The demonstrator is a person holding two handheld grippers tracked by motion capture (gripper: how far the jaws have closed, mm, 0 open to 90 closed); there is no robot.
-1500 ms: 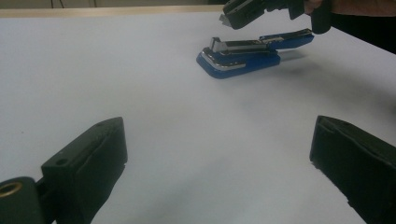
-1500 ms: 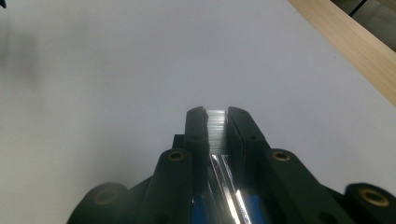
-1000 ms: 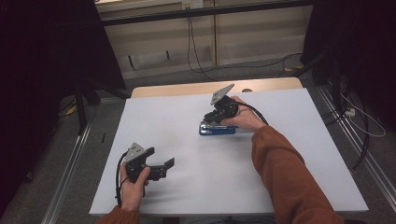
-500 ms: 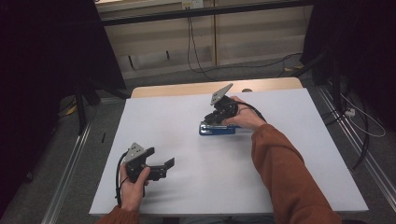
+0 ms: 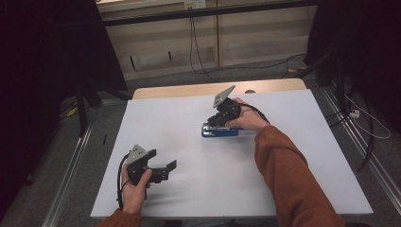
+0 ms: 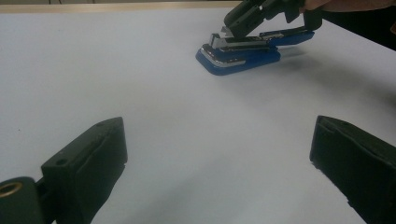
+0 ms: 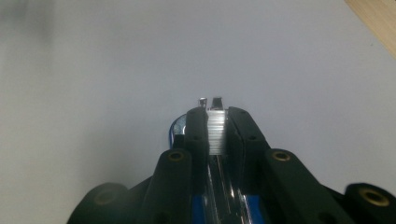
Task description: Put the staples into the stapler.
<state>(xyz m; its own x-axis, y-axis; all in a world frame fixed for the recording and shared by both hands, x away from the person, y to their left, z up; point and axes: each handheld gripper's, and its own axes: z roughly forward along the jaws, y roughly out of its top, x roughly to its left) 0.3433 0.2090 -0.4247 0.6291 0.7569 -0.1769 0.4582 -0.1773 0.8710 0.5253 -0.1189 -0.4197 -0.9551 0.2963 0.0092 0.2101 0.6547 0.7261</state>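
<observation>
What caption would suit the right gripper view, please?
Right gripper clamps a strip of staples above the open blue stapler.

You are working in dim, even light: the white table [image 5: 189, 118] is reading greyish, and the frame's left and right edges are falling into near black. In the gripper views the near jaws are blurring, soft shadows are pooling beneath them, and corners are darkening.

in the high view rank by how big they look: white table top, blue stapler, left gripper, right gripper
1. white table top, by far the largest.
2. left gripper, right gripper and blue stapler: close in size; the left gripper sits nearer the camera and the hand hides part of the right, so unranked.
</observation>
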